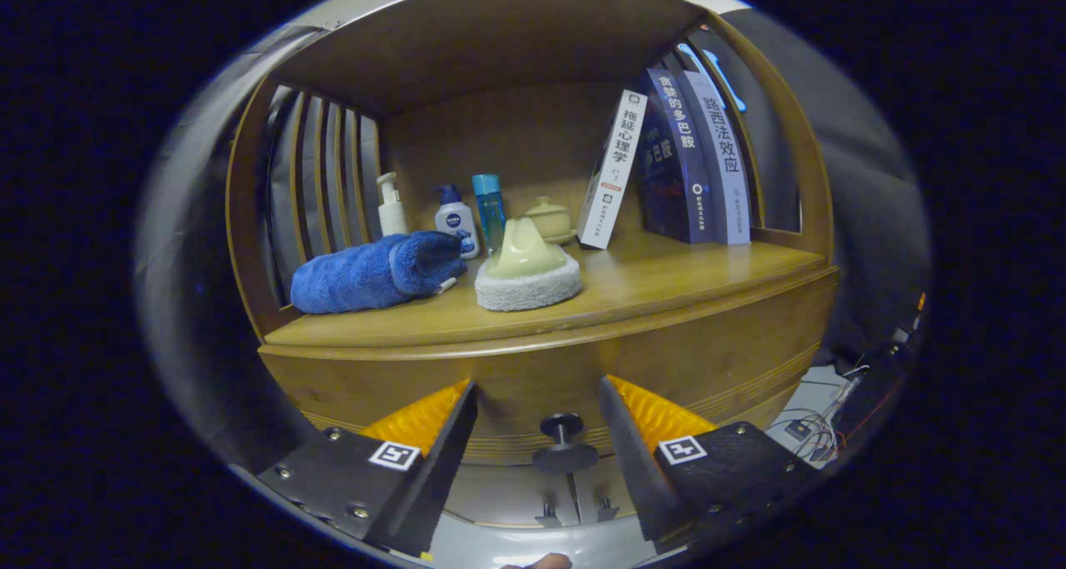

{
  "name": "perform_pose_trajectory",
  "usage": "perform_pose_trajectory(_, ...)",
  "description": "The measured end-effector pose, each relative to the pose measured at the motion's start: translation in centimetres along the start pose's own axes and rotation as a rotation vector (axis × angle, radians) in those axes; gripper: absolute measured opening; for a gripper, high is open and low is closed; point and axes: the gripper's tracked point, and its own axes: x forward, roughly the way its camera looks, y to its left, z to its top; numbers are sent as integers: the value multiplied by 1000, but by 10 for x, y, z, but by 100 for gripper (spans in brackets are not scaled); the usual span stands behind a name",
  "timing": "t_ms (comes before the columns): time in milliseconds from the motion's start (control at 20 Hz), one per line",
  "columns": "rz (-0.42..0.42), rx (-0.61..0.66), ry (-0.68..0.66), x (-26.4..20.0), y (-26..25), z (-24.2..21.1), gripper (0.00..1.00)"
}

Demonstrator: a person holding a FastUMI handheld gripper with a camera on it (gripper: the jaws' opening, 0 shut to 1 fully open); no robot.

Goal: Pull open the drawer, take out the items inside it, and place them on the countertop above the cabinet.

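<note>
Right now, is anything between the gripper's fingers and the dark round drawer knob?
Nothing visible. The open gripper has the dark round drawer knob in the gap between its fingers, on the wooden drawer front. No object sits in that gap.

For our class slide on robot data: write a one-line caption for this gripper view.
Open gripper lined up on the closed drawer's knob, below a countertop holding a blue towel, bottles and books.

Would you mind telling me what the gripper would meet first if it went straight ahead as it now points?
Most likely the dark drawer knob, which sits between the open fingers of the gripper, with the wooden drawer front behind it; depth is hard to judge.
</note>
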Motion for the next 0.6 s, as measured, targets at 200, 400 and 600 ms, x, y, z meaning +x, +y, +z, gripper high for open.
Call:
perform_pose_trajectory(200,-1,0,6,0,0,0,89)
perform_pose_trajectory(400,0,5,8,-1,-1,0,90)
perform_pose_trajectory(600,-7,29,17,0,-3,-2,94)
